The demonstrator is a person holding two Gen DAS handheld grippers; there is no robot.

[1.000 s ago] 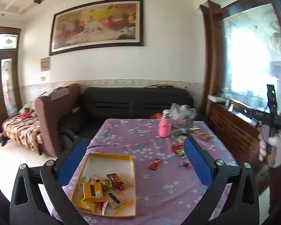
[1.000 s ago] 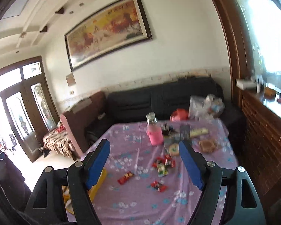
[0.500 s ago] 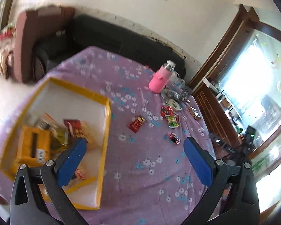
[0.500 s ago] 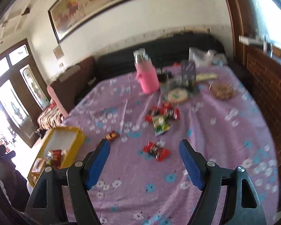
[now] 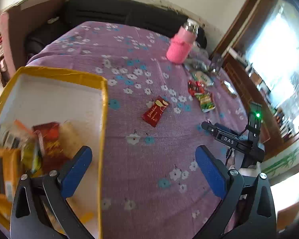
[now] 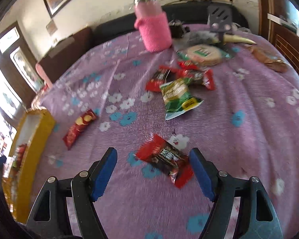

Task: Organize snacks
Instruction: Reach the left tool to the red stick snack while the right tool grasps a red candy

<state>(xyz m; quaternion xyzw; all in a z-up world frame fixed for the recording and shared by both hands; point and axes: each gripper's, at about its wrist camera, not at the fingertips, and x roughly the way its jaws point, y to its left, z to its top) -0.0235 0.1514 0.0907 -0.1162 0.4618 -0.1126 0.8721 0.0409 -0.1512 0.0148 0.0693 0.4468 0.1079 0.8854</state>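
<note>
A yellow tray (image 5: 103, 107) with several snack packs sits at the table's left; it also shows in the right wrist view (image 6: 37, 127). My left gripper (image 5: 143, 169) is open and empty, hovering by the tray's right rim. A dark red packet (image 5: 155, 112) lies on the purple cloth ahead of it. My right gripper (image 6: 152, 171) is open, low over the table, with a red and black snack packet (image 6: 165, 159) lying between its fingers. A green packet (image 6: 178, 97), a red pile (image 6: 181, 75) and a red chip packet (image 6: 79, 127) lie beyond.
A pink bottle (image 6: 153, 25) stands at the back of the table, beside a round wrapped cake (image 6: 203, 54), a brown packet (image 6: 269, 58) and clutter. A black sofa (image 5: 117, 14) is behind the table. The other hand-held gripper (image 5: 241, 141) shows at right in the left wrist view.
Both grippers have tilted down and moved in over the table. The right one has dropped close around the red and black packet. The left one has neared the tray's right rim.
</note>
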